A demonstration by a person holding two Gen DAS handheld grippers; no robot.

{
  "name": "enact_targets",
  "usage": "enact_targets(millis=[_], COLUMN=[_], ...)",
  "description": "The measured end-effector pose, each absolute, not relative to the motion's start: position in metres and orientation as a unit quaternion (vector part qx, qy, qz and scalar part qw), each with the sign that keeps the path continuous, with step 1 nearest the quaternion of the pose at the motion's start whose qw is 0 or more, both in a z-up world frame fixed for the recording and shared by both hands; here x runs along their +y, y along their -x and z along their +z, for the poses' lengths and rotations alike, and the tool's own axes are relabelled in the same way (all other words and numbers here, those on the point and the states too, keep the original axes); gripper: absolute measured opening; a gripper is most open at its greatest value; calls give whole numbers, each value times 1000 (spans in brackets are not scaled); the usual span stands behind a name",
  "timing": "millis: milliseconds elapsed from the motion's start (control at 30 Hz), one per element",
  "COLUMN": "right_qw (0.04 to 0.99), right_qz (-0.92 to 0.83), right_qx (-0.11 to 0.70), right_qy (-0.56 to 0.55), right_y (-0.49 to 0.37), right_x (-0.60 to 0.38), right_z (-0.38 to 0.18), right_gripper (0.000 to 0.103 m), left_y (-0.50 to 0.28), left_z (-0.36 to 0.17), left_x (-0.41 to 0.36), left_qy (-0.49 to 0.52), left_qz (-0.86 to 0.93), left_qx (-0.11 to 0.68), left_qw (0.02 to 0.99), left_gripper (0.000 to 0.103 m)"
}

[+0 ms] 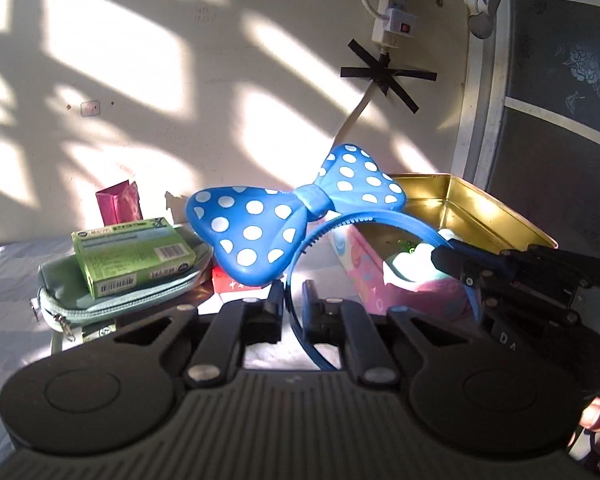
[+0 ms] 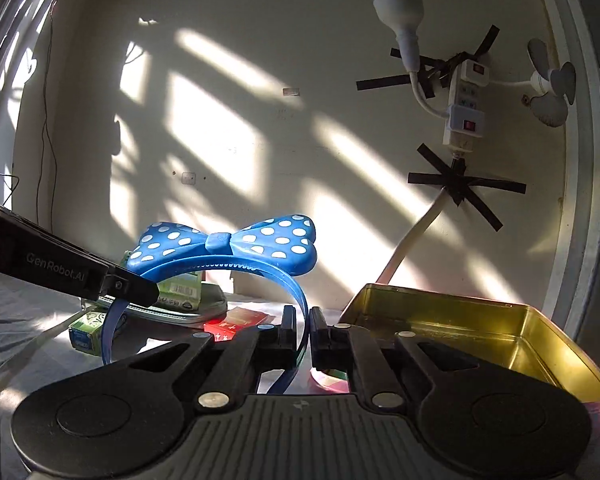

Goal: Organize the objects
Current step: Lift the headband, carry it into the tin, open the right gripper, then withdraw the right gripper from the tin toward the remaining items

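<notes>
A blue headband with a white-dotted bow (image 1: 256, 224) is held in the air between both grippers. My left gripper (image 1: 292, 304) is shut on one end of its band. My right gripper (image 2: 309, 332) is shut on the other end; the bow also shows in the right wrist view (image 2: 224, 244). The right gripper shows in the left wrist view (image 1: 456, 258) at the band's far end. The left gripper shows in the right wrist view (image 2: 140, 292). A pink tin box (image 1: 384, 280) with an open gold lid (image 1: 480, 208) stands below the right end.
A green box (image 1: 132, 256) lies on a teal zip pouch (image 1: 112, 300) at the left. A red box (image 2: 240, 322) and a small green box (image 2: 86, 330) lie on the grey cloth. A magenta carton (image 1: 118, 202) stands by the wall. A power strip (image 2: 464, 108) hangs on the wall.
</notes>
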State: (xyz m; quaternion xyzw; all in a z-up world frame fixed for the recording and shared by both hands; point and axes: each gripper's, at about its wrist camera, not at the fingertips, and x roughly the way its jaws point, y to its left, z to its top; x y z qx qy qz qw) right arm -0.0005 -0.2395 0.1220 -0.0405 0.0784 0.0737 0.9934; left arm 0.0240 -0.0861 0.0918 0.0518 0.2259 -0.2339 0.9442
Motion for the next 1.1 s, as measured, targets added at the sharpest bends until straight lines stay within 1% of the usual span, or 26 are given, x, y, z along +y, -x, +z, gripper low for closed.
enact_targets(millis=[100, 233, 400, 500, 533, 567, 600, 667, 700, 900, 967, 1000, 1033, 1100], right_qw=[997, 997, 992, 990, 990, 990, 989, 988, 989, 989, 989, 989, 989, 989], right_qz=[29, -23, -65, -83, -87, -88, -89, -88, -87, -77, -73, -72, -72, -68], right_qx=[64, 79, 107, 113, 112, 113, 117, 120, 112, 102, 102, 100, 98, 96], right_qy=[30, 7, -9, -11, -15, -21, -26, -29, -30, -69, -75, -77, -81, -93], right_y=[-15, -40, -68, -81, -84, -87, -89, -89, -86, -70, -61, -55, -49, -36], right_x=[-274, -318, -354, -364, -366, -368, -370, -372, -373, -375, -372, -369, -367, -363], right_z=[127, 123, 106, 96, 92, 88, 85, 83, 84, 93, 96, 97, 98, 99], right_gripper=[3, 3, 3, 3, 3, 6, 15, 29, 29, 29, 29, 29, 29, 30], left_y=[-44, -63, -93, -109, -111, -114, -115, -117, -117, -102, -91, -85, -80, -70], left_z=[98, 94, 76, 64, 61, 56, 53, 48, 47, 57, 65, 67, 69, 70], left_x=[-126, -188, -242, -261, -264, -270, -274, -276, -274, -257, -248, -244, -239, -229], left_qy=[-62, -104, -116, -118, -120, -128, -136, -145, -140, -119, -116, -117, -117, -116], left_qz=[-264, -290, -303, -301, -299, -290, -282, -266, -266, -257, -255, -252, -251, -252], left_qx=[214, 194, 224, 240, 241, 238, 236, 238, 244, 256, 252, 247, 243, 241], left_qw=[938, 931, 919, 915, 915, 918, 920, 923, 922, 924, 926, 928, 930, 930], left_gripper=[10, 10, 11, 11, 13, 14, 16, 25, 28, 32, 36, 41, 43, 43])
